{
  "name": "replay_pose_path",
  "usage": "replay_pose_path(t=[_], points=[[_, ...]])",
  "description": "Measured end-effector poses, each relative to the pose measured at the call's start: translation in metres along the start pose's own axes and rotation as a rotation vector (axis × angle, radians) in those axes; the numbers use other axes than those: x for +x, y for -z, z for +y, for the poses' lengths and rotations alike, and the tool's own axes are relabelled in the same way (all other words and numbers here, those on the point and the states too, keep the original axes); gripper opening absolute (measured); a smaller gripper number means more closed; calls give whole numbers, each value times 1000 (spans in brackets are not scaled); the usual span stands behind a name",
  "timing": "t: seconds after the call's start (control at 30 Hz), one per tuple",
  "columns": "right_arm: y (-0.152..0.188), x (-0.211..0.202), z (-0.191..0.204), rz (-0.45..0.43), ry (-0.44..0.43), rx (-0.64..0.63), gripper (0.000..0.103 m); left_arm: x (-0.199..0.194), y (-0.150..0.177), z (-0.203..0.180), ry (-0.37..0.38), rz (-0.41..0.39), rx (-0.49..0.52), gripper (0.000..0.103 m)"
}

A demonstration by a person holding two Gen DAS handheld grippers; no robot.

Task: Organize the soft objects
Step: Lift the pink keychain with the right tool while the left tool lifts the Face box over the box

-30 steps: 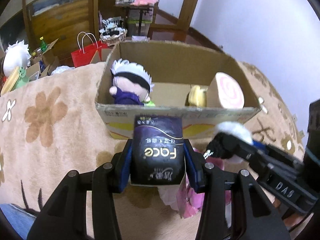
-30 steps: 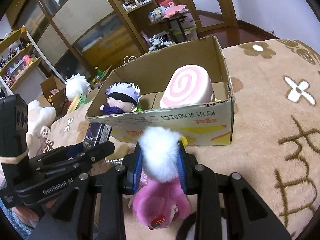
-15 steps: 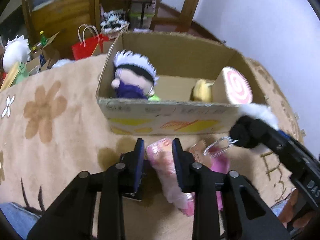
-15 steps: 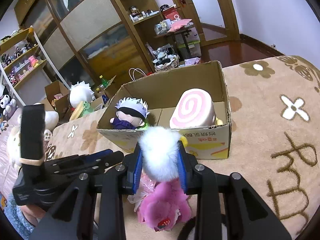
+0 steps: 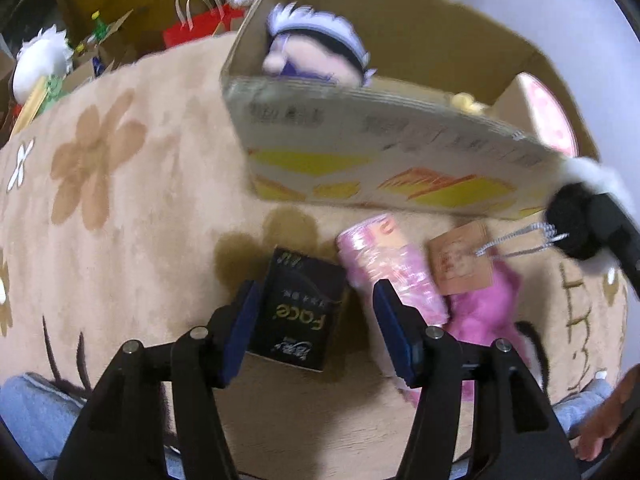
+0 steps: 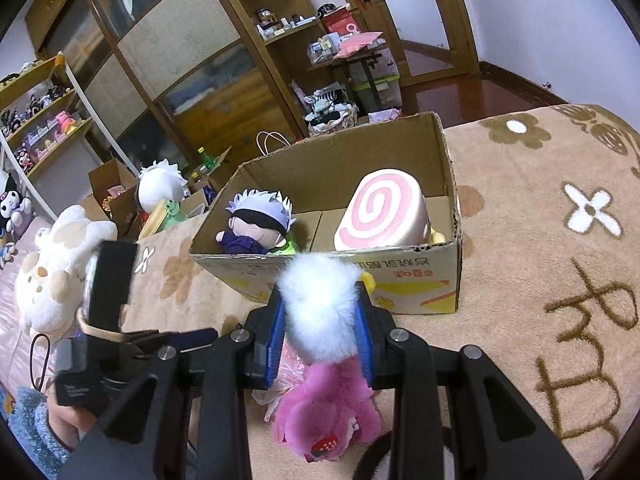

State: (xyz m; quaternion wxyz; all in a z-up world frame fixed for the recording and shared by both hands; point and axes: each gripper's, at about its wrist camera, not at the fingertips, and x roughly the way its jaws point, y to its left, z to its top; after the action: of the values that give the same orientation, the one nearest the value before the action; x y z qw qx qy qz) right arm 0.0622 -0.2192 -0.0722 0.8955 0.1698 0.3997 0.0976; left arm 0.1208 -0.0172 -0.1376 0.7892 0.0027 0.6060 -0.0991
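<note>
On the flower-patterned blanket [image 5: 120, 208], in the strip before the cardboard box [image 5: 360, 160], the left hand-held gripper [image 5: 316, 320] is hanging released, its jaws having just been opening, with the black tissue pack [image 5: 298, 316] lying between them beside its left finger and the pink wrapped roll [image 5: 388, 264] just right of it. Further right, the right hand-held gripper [image 6: 320, 320] is clenching the white fluffy top of the pink plush toy [image 6: 324, 412], close against the box's front edge, while open blanket is stretching away on the right.
</note>
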Motion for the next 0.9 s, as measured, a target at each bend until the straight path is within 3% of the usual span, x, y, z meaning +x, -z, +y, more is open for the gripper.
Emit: replay_pose_path(t=[0.1, 0.23, 0.43, 0.67, 0.9], points=[[0, 0, -2, -3, -2, 8, 32, 8, -1, 5, -24, 31, -17, 58], [1, 1, -3, -5, -3, 16, 32, 24, -1, 10, -2, 92, -36, 58], [0, -3, -3, -18, -5, 8, 32, 28, 0, 11, -30, 94, -19, 52], [-8, -22, 1, -64, -8, -9, 32, -7, 5, 11, -54, -32, -29, 52], [-22, -48, 12, -155, 1, -37, 32, -58, 1, 6, -87, -205, 33, 51]])
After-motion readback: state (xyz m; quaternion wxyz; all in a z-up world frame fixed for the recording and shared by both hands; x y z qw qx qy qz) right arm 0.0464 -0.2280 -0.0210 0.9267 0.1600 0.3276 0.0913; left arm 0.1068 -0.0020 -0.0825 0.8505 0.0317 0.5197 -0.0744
